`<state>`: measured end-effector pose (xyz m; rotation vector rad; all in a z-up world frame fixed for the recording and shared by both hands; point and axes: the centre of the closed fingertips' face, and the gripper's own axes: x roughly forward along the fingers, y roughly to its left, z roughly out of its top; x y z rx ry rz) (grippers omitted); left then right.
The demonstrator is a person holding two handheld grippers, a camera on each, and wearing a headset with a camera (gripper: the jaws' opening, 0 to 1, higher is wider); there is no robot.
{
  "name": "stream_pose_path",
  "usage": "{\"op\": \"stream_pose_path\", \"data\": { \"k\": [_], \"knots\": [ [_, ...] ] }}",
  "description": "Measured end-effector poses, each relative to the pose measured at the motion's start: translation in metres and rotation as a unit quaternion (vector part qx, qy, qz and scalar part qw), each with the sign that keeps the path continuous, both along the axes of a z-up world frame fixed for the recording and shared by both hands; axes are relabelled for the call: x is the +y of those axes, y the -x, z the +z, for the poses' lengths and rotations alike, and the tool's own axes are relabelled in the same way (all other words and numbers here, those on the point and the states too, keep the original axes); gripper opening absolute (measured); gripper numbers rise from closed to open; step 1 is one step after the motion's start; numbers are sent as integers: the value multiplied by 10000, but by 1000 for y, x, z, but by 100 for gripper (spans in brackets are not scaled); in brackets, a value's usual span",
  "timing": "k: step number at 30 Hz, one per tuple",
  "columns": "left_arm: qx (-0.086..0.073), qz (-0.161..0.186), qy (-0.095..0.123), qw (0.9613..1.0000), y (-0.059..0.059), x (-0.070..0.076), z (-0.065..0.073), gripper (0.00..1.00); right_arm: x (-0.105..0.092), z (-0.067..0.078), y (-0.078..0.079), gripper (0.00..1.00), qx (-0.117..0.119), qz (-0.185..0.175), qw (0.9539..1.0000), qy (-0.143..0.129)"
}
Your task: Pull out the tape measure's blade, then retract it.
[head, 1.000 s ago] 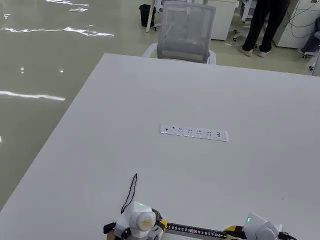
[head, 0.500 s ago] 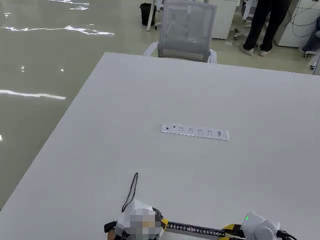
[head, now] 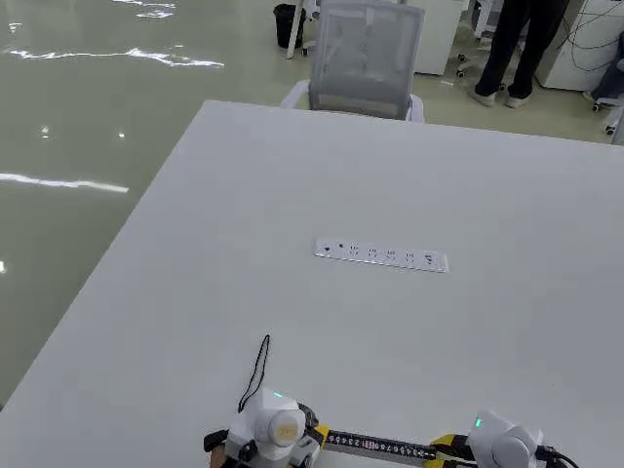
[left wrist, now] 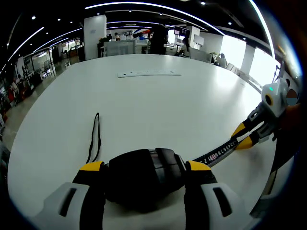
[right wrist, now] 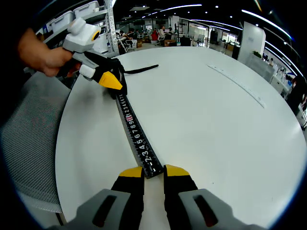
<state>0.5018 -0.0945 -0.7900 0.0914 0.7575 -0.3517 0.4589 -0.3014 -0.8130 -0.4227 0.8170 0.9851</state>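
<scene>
Blade [right wrist: 129, 127] span unchanged; left claw [left wrist: 144, 166] tight around tape measure [left wrist: 144, 182], right claw [right wrist: 153, 171] tight on its half-hidden tip.

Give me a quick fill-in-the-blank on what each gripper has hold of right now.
The left gripper is shut on the black ____ of the tape measure.
The right gripper is shut on the tip of the numbered ____.
The white power strip lies on the ____, beyond both grippers.
Missing words: case; blade; table.

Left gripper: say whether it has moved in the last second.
No: the left gripper keeps its place below the power strip.
</scene>
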Motion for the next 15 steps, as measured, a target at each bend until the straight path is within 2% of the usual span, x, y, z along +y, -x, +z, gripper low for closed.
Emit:
{"op": "stream_pose_path", "data": {
  "k": [15],
  "knots": [
    [0, -24, 6, 10000, 0, -1, 0, 64, 5, -1, -1, 14, -11, 28, 10000, -15]
  ]
}}
